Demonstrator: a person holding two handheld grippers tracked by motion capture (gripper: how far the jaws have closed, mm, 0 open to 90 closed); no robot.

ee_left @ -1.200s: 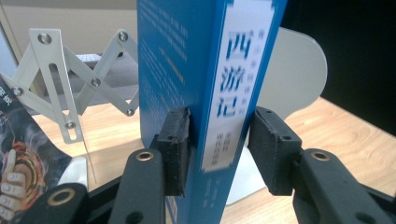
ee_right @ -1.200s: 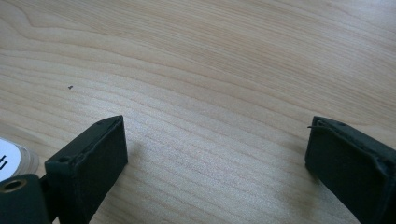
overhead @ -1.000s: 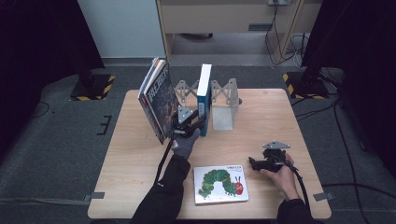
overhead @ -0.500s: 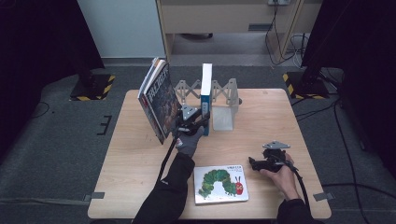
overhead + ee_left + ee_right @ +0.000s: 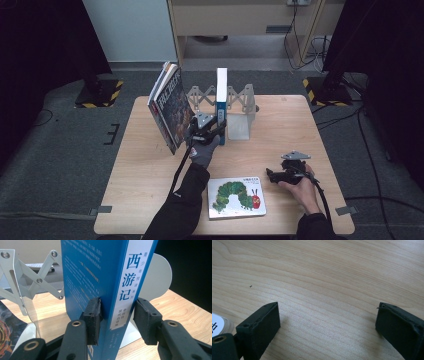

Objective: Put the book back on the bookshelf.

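A blue book (image 5: 221,100) with a white spine label stands upright at the grey metal rack (image 5: 242,98) at the back of the table. My left gripper (image 5: 217,132) reaches in from the front and is shut on the book (image 5: 100,272) low down. In the left gripper view my left gripper (image 5: 117,312) has one pad on the cover and the other against the spine edge. My right gripper (image 5: 271,175) rests on the table at the front right. In the right gripper view my right gripper (image 5: 328,322) is open over bare wood.
A dark-covered book (image 5: 170,107) leans upright just left of my left gripper. A caterpillar picture book (image 5: 236,196) lies flat near the front edge, between the two arms. The wooden table (image 5: 145,170) has free room at left and far right. Beyond it is grey floor.
My left gripper has edged slightly toward the rack, and the blue book has come a little more upright. The right hand has not moved.
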